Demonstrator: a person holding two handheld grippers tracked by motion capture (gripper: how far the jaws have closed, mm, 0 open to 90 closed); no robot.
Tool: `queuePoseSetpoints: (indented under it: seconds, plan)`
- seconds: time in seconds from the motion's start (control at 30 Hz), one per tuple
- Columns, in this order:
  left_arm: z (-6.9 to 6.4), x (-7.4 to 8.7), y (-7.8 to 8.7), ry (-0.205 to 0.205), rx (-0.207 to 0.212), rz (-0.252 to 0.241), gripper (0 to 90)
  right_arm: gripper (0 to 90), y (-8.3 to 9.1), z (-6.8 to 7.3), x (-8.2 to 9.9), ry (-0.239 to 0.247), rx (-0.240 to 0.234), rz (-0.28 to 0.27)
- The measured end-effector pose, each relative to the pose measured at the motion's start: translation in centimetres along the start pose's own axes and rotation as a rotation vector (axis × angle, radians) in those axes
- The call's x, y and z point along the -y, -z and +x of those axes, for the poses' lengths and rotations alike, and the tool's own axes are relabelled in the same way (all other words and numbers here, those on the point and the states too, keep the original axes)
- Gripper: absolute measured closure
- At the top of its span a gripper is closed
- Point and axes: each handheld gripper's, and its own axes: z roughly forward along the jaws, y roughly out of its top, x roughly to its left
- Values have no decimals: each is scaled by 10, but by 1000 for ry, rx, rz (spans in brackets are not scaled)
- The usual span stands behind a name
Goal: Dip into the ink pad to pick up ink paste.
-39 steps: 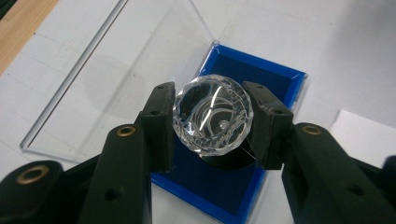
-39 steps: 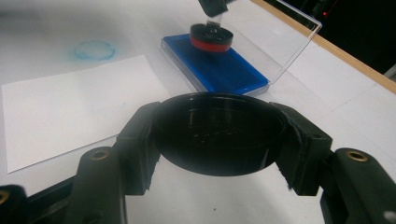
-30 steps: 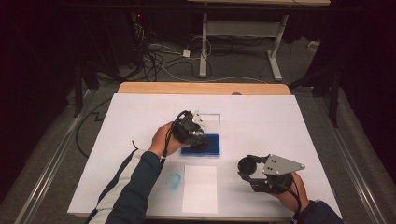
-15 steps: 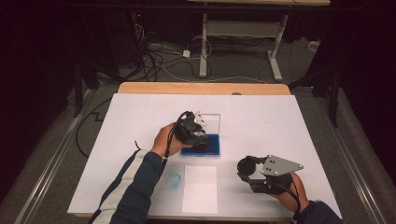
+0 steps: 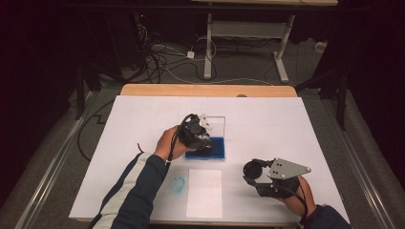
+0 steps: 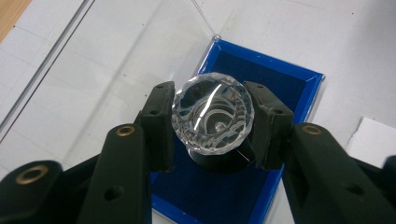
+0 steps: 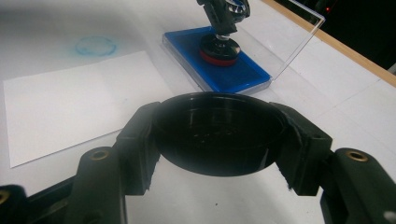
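High view: left gripper (image 5: 199, 136) pressing stamp (image 5: 206, 144) onto blue ink pad (image 5: 217, 149) mid-table.
Left gripper view: fingers (image 6: 156, 123) clamping stamp's faceted crystal knob.
Right gripper view: right gripper (image 7: 218, 140) fingers clamping black cap (image 7: 218, 133), hovering near white paper (image 7: 70, 100).

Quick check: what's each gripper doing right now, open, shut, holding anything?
Left gripper: shut on the faceted clear crystal stamp knob, stamp pressed on the blue ink pad.
Right gripper: shut on the round black cap.
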Motion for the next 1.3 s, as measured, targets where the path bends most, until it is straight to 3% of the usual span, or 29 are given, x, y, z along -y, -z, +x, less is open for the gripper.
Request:
queuePoseSetpoints:
  seconds: [0.87,1.07,1.3]
  plan:
    - [-1,1,3,6,-13,3,548,387,1,0,0,-4,5,2]
    - [3,-1,22,8,-25,-40,548,387,2,0,0,-3,9,-1]
    - [6,-1,39,11,-35,-53,548,387,2,1,0,-1,8,1]
